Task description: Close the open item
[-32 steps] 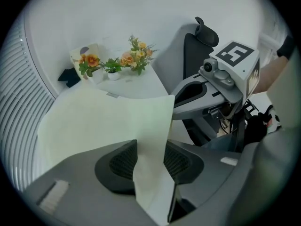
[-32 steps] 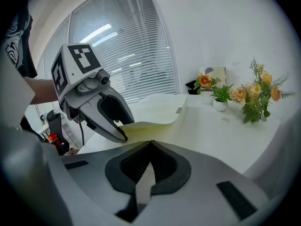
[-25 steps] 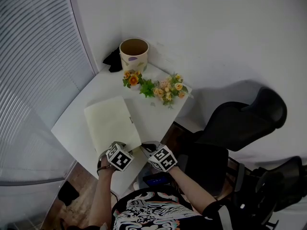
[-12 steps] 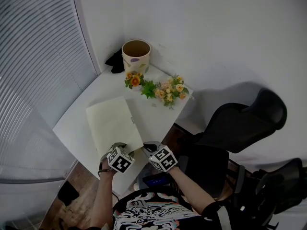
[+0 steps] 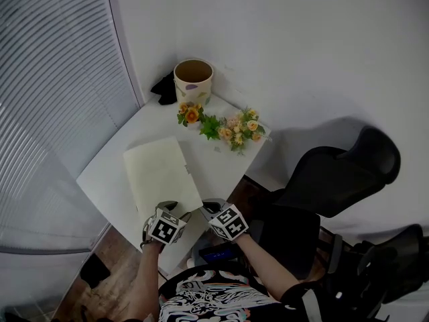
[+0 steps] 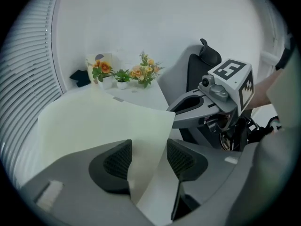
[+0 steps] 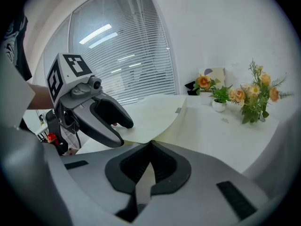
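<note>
A pale yellow-green folder lies flat on the white table, with its near corner at the table's front edge. My left gripper is at that near edge. In the left gripper view its jaws are opening, and the folder's cover passes between the pads without being pressed. My right gripper is beside it on the right. In the right gripper view it is shut on the thin edge of the cover. The left gripper shows there too.
At the table's far end stand a beige pot, a black object and small flower arrangements. Window blinds run along the left. Black office chairs stand to the right of the table.
My left gripper has drawn back a little toward the person. The folder stays flat and the right gripper holds its place.
</note>
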`<action>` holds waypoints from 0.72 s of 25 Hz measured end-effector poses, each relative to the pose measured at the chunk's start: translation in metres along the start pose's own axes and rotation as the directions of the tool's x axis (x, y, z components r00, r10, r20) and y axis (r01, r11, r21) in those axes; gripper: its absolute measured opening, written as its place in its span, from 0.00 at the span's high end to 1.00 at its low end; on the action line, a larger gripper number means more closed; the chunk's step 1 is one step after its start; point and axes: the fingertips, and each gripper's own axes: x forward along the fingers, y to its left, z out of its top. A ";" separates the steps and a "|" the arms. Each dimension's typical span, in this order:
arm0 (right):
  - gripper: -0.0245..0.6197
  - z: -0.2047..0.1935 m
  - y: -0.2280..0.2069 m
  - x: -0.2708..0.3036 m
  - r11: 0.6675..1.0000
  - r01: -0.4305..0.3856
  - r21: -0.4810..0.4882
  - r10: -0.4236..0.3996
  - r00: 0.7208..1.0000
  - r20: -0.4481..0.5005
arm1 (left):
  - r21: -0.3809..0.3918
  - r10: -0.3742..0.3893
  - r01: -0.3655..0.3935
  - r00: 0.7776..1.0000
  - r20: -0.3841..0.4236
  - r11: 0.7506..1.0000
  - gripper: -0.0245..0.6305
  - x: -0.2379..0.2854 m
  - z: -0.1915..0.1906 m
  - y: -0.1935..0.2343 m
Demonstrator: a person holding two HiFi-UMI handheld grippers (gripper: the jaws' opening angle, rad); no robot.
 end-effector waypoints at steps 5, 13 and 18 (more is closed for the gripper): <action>0.96 0.001 0.001 0.000 1.000 0.009 -0.002 -0.009 1.000 -0.002 | 0.029 0.049 -0.050 0.998 0.044 0.998 0.61 -0.005 0.002 -0.002; 0.96 0.001 0.000 -0.001 1.000 0.021 0.000 -0.021 1.000 -0.002 | 0.150 0.121 -0.133 0.989 0.091 0.980 0.74 -0.007 0.005 -0.011; 0.96 0.001 0.001 -0.001 1.000 0.023 -0.010 -0.023 1.000 -0.007 | 0.121 0.100 -0.111 0.990 0.099 0.986 0.76 -0.003 0.001 -0.012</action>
